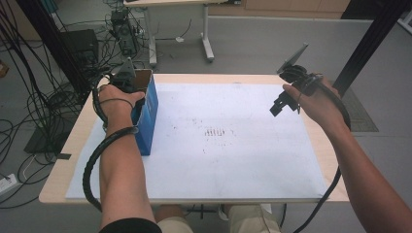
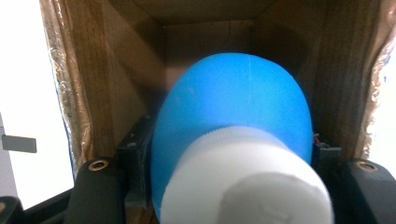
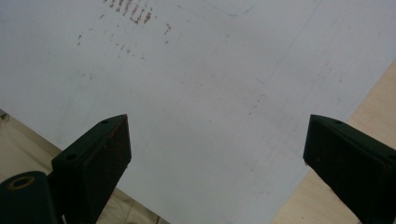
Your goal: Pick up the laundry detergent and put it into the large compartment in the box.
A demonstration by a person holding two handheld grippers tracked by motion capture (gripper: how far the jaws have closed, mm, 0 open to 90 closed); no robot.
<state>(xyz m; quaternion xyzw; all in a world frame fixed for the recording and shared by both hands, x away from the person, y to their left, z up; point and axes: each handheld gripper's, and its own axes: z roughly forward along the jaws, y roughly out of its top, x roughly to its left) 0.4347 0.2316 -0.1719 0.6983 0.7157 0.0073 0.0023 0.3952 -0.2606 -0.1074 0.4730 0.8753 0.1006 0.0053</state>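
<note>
Forearms: both of mine enter from the near edge of the table (image 1: 58, 179), one on each side.
Left hand-held gripper (image 1: 127, 83): at the far left, reaching into the box; clenched around the bottle, pads pressing its sides.
Bottle (image 2: 233, 126): blue body, white ribbed cap (image 2: 247, 182) pointing back toward my left gripper view; body inside the box, whether it rests on the bottom I cannot tell.
Box (image 1: 145, 114): brown cardboard inside, blue outside, standing at the left edge of the white sheet.
Right hand-held gripper (image 1: 281, 104): held above the right side of the table, jaws spread wide, nothing between them.
White sheet (image 1: 233, 145): covers most of the table; faint brown smudges near its middle.
Risk, slip: I judge the rounded body could squirt out of the pads if I ease off early.
Risk, tipping: nothing steadies the box; dragging the bottle against a wall could topple it.
</note>
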